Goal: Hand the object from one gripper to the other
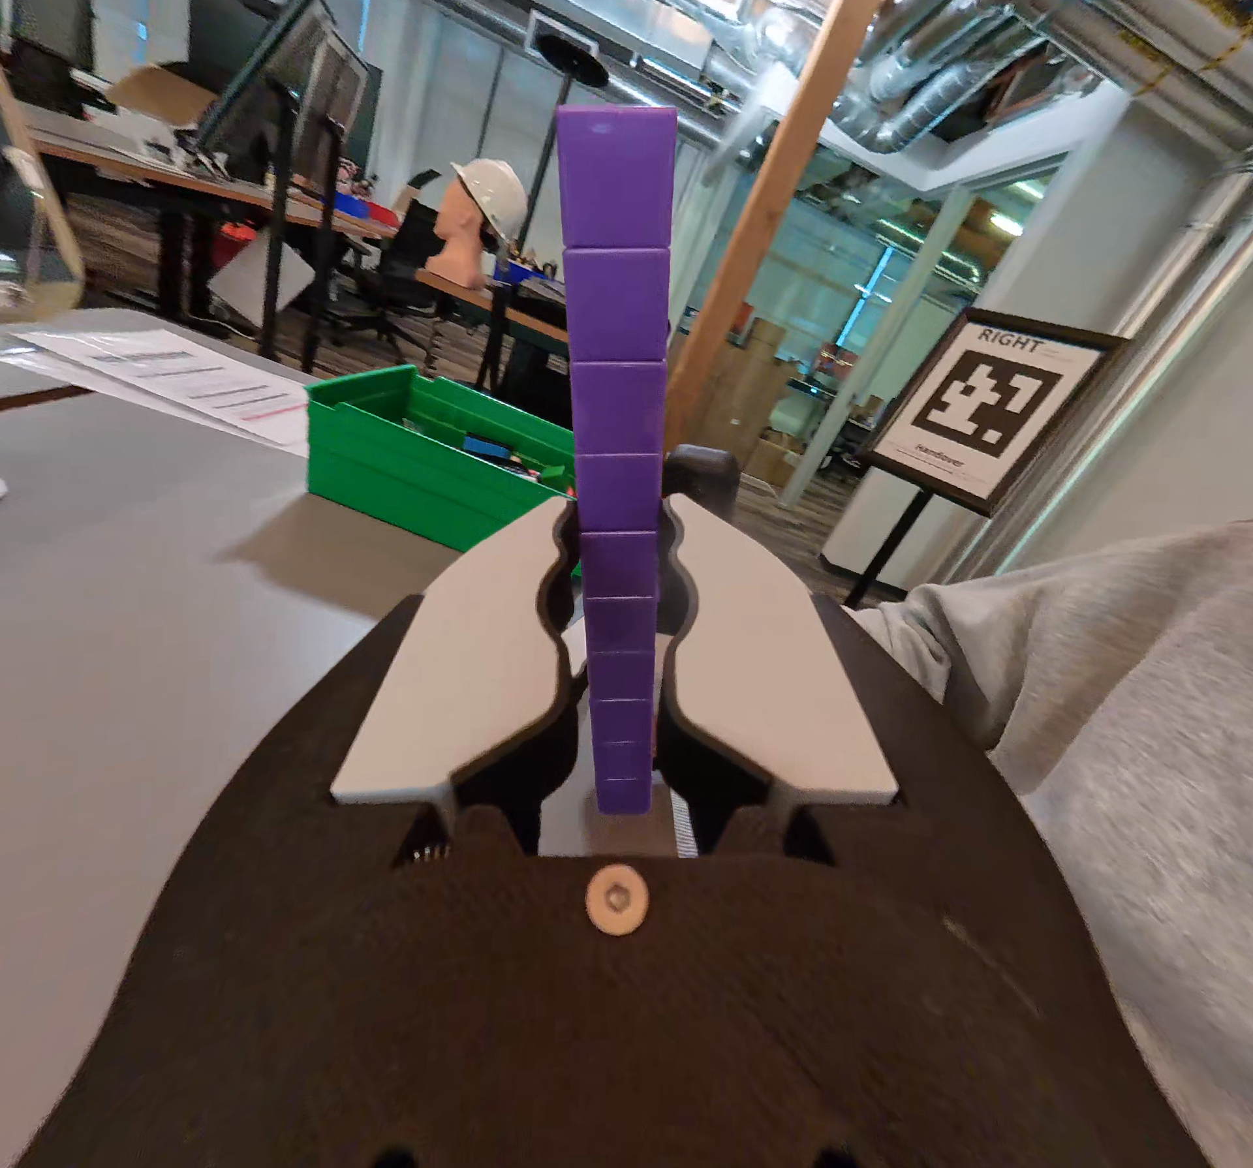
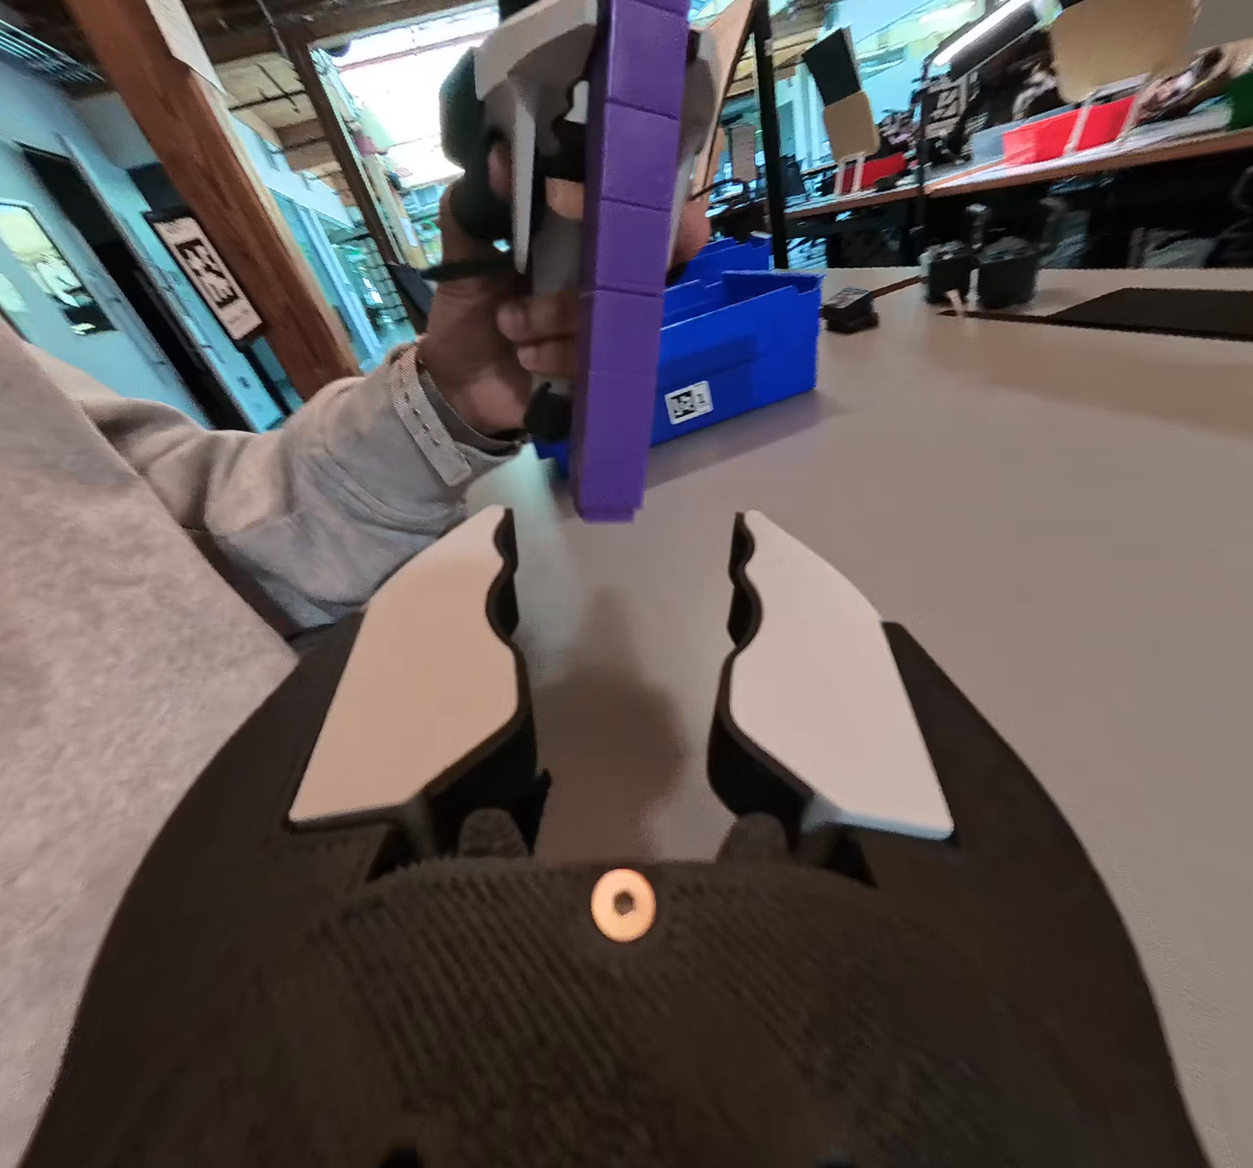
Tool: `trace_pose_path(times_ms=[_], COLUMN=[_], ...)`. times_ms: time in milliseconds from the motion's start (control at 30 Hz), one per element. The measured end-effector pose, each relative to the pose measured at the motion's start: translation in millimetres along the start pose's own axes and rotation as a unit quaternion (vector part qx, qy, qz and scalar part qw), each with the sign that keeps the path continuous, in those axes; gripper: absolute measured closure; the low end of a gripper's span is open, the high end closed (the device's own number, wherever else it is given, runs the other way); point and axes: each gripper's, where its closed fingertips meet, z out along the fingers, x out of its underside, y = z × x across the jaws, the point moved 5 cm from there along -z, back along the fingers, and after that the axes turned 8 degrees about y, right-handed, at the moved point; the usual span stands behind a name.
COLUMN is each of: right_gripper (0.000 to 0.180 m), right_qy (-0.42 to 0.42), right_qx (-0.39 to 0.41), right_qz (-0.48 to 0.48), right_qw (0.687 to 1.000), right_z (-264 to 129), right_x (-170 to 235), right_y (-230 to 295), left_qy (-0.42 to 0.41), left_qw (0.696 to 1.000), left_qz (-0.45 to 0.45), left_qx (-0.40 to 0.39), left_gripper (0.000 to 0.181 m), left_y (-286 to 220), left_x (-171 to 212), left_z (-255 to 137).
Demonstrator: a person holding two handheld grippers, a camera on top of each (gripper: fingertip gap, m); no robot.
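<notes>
A long purple bar of joined cubes (image 1: 618, 349) sticks out forward between my left gripper's fingers. My left gripper (image 1: 618, 512) is shut on the bar near its lower part. In the right wrist view the same bar (image 2: 630, 240) hangs nearly upright, held by the left gripper (image 2: 597, 84) in a person's hand. Its lower end is just beyond my right gripper's fingertips. My right gripper (image 2: 620, 525) is open and empty, low over the grey table (image 2: 983, 491), apart from the bar.
A green bin (image 1: 420, 451) with small items stands on the table ahead of the left gripper. A blue bin (image 2: 732, 349) stands behind the bar. A grey sleeve (image 2: 285, 498) reaches in from the left. A framed marker sign (image 1: 983, 403) stands at the right. There is about 11 centimetres between the tips of the two grippers.
</notes>
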Motion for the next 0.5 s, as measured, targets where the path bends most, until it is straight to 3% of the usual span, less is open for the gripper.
trace_pose_path(times_ms=[200, 333, 500], right_gripper=[0.129, 0.157, 0.157], right_qy=[0.004, 0.024, 0.023], right_qx=[-0.04, -0.045, -0.044], right_qz=[0.038, 0.027, 0.017], right_qw=[0.998, 0.998, 0.999], right_z=[13.5, 13.4, 14.5], right_x=[6.3, 9.9, 10.9], right_y=[10.7, 11.7, 12.5], left_qy=[0.008, 0.006, 0.001], left_qw=[0.999, 0.999, 0.998], left_qz=[0.004, 0.006, 0.012], left_qx=[0.036, 0.053, 0.066], left_gripper=[0.158, 0.157, 0.158], left_y=[-8.1, -10.9, -14.4], left_x=[14.4, 16.6, 17.3], left_z=[17.4, 19.0, 19.8])
